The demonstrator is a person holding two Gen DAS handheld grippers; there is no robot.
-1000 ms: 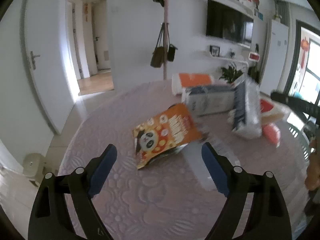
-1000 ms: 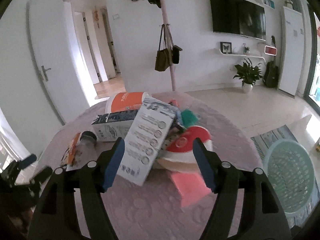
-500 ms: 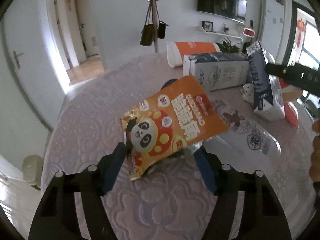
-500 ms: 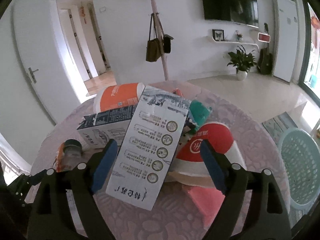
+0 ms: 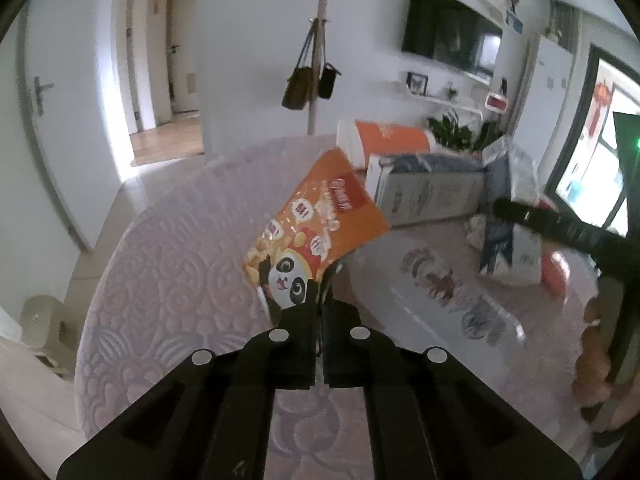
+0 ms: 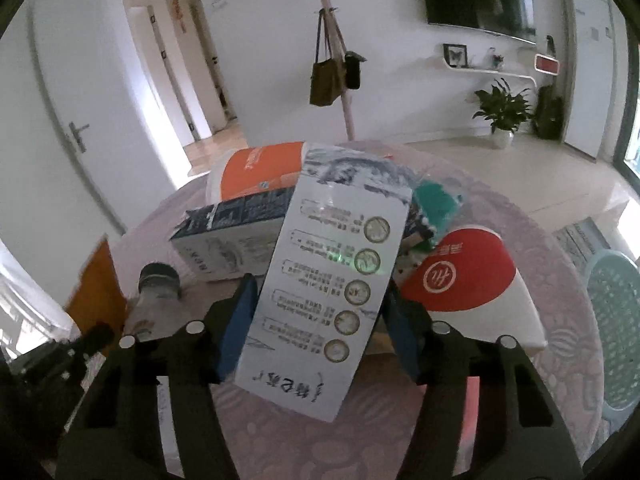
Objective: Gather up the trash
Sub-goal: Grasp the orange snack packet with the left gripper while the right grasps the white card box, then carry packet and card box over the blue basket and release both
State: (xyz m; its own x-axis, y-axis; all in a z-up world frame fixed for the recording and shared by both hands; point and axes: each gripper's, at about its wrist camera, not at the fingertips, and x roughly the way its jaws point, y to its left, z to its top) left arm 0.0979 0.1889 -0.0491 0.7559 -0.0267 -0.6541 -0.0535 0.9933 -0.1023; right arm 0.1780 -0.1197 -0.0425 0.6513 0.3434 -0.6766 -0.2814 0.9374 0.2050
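Note:
My left gripper (image 5: 320, 312) is shut on the bottom edge of an orange panda snack bag (image 5: 316, 236) and holds it up off the round table (image 5: 168, 280). My right gripper (image 6: 316, 320) has its blue fingers (image 6: 236, 320) on both sides of a white and blue milk carton (image 6: 336, 296) that leans on the trash pile; the jaws touch its sides. Behind it lie a second carton (image 6: 228, 240), an orange and white cup (image 6: 256, 168), a red and white paper bowl (image 6: 468, 280) and a teal wrapper (image 6: 436, 204).
A clear plastic bottle (image 5: 436, 292) lies on the table right of the snack bag; its dark cap shows in the right wrist view (image 6: 158, 280). A light green basket (image 6: 612, 320) stands on the floor at the right. A coat stand (image 6: 336, 60) rises behind the table.
My left gripper closed on the snack bag and lifted it. My right gripper moved forward around the milk carton and narrowed onto its sides.

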